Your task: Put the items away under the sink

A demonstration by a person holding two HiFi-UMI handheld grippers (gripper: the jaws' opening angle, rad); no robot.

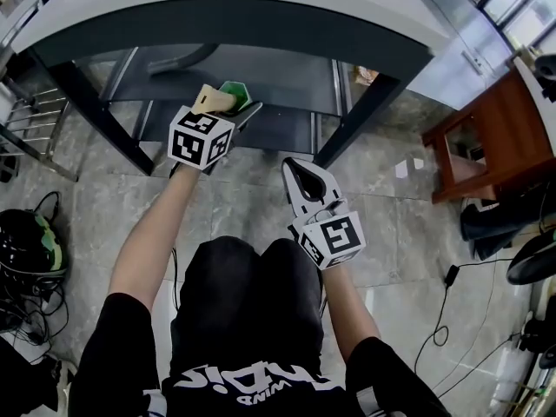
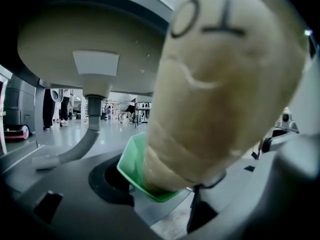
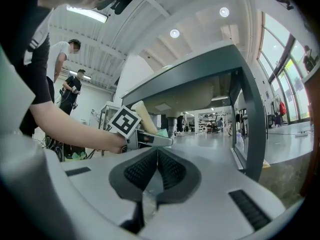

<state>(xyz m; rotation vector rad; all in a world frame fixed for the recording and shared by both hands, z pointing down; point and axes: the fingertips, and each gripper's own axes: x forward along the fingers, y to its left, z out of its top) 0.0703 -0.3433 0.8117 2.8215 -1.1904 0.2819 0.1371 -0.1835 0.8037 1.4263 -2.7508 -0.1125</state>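
Observation:
My left gripper [image 1: 228, 104] is shut on a beige soft-looking item [image 1: 211, 100] whose lower end sits in a green cup [image 1: 235, 89]. It is held at the front of the dark shelf [image 1: 261, 76] under the white sink [image 1: 261, 3]. In the left gripper view the beige item [image 2: 220, 84] fills the right half, the green cup [image 2: 131, 166] lies between the jaws, and the sink's underside [image 2: 90, 39] and drain pipe [image 2: 90, 129] are ahead. My right gripper [image 1: 302, 174] hangs lower, above the floor, jaws shut and empty [image 3: 157, 156]. The left gripper [image 3: 150, 136] shows in the right gripper view.
Dark legs [image 1: 365, 115] frame the sink's stand. A wooden stool [image 1: 486, 137] and black shoes [image 1: 491, 224] are at the right. A black and green helmet [image 1: 30, 241] with cables lies at the left, near a metal rack [image 1: 26, 120]. People stand in the background [image 3: 62, 69].

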